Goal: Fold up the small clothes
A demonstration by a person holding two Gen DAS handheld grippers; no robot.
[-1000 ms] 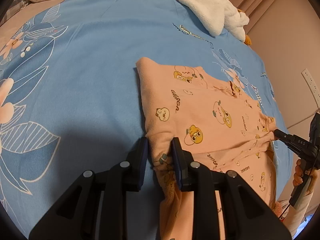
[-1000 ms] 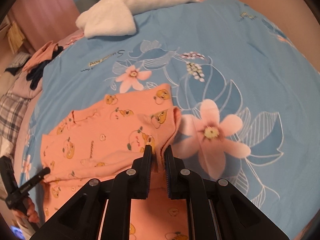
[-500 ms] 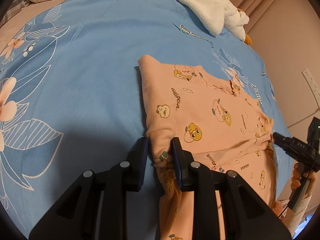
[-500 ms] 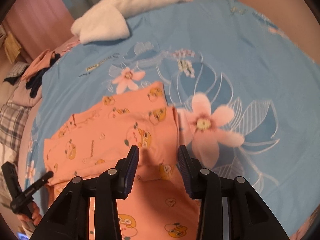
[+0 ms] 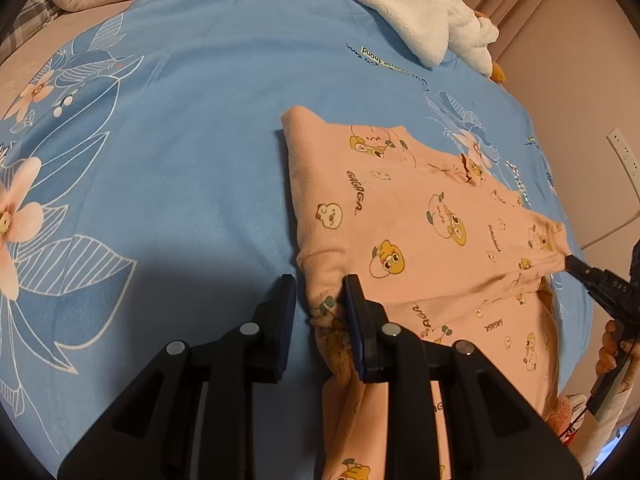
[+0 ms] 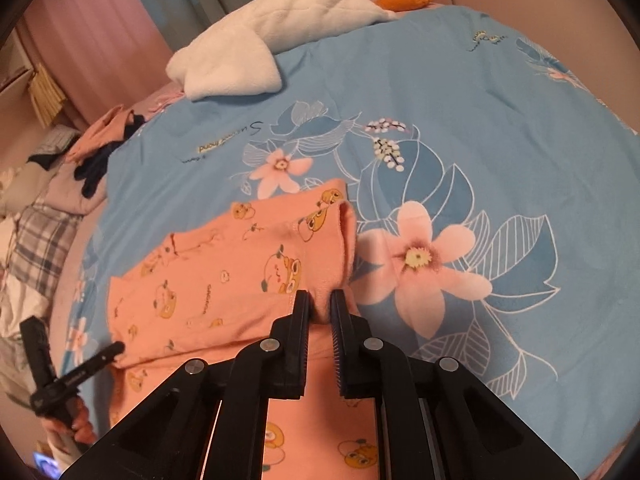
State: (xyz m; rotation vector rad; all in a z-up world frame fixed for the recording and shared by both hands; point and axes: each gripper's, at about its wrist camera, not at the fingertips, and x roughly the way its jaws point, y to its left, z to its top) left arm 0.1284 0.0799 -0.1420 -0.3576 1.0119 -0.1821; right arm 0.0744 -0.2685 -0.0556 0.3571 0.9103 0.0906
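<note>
Peach cartoon-print cotton garment point(image 5: 420, 220) lies flat on blue floral bedspread point(image 5: 180, 140). Your left gripper point(image 5: 320, 296) jaws clamp near-left fold corner; right gripper point(image 6: 320, 300) jaws, just closed, clamp opposite corner, keeping fold edge taut for next fold

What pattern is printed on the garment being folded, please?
The garment is peach-pink with small cartoon ducks and lettering, clearest in the left wrist view.

Bare blue bedspread point(image 5: 192, 168) lies open to your left of the peach garment point(image 5: 408, 216) and to its right, toward the printed pink flower point(image 6: 420, 264). At the far edge, the white plush toy point(image 6: 256, 52) blocks passage.
</note>
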